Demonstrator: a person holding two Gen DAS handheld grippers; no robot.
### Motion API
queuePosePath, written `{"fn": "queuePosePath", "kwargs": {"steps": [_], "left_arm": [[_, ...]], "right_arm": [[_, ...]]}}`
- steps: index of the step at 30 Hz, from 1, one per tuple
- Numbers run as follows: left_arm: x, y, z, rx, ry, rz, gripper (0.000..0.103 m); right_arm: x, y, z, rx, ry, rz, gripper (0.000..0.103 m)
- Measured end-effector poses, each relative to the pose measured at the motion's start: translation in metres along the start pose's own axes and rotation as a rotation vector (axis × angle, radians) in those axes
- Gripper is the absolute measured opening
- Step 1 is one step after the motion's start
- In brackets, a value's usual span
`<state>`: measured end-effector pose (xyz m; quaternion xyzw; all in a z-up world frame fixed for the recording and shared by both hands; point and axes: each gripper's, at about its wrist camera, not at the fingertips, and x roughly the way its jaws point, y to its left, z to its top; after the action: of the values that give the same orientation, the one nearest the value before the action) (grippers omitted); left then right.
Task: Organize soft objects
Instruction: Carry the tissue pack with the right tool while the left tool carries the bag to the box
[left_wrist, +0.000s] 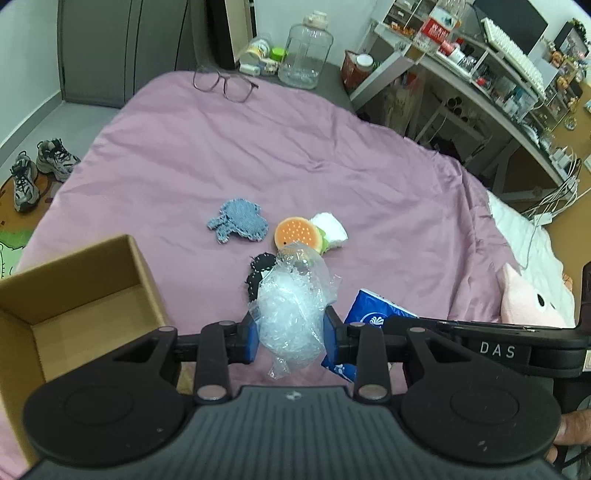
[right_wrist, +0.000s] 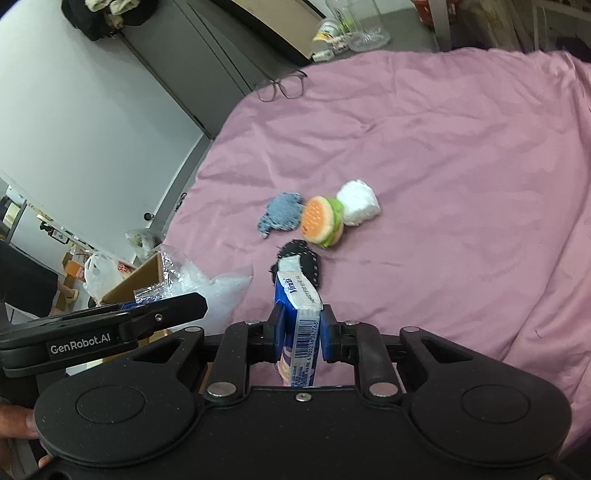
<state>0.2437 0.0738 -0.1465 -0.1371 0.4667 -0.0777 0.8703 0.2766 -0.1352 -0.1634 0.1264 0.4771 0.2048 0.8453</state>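
Left wrist view
left gripper (left_wrist: 291, 330): jaws closed partway on a crumpled clear plastic bag (left_wrist: 290, 314), blue pads pressing both sides
bag position: held above the bed (left_wrist: 332, 147), just right of the box
cardboard box (left_wrist: 74, 295): open top, at lower left, on the pink cover
tissue pack (left_wrist: 373, 314): blue, just right of the left gripper, partly hidden behind it
burger toy (left_wrist: 297, 234): on the bed, touching a white cloth bundle (left_wrist: 332, 230) on its right
denim patch (left_wrist: 238, 225): left of the burger toy, apart from it
black patch (left_wrist: 260, 271): partly behind the bag
glasses (left_wrist: 225, 85): far edge of the bed

Right wrist view
right gripper (right_wrist: 299, 334): jaws clamped on the tissue pack (right_wrist: 297, 317), held on edge, barcode side facing the camera
left gripper (right_wrist: 147, 314): seen from the side at left, plastic bag (right_wrist: 218, 291) in it, above the cardboard box (right_wrist: 136, 280)
burger toy (right_wrist: 321, 221): on its side, between the denim patch (right_wrist: 280, 214) and the white cloth bundle (right_wrist: 358, 206)
black patch (right_wrist: 303, 258): on the bed (right_wrist: 443, 147) just beyond the tissue pack
glasses (right_wrist: 282, 86): far edge of the bed
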Motion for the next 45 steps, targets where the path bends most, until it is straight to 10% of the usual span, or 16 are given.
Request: {"fn": "queuePosePath", "kwargs": {"steps": [45], "left_arm": [[-0.098,0.14,-0.047,-0.17,-0.145,0.113,0.033]], "right_arm": [[0.023,0.167,-0.019,-0.195,-0.015,0.119,0.019]]}}
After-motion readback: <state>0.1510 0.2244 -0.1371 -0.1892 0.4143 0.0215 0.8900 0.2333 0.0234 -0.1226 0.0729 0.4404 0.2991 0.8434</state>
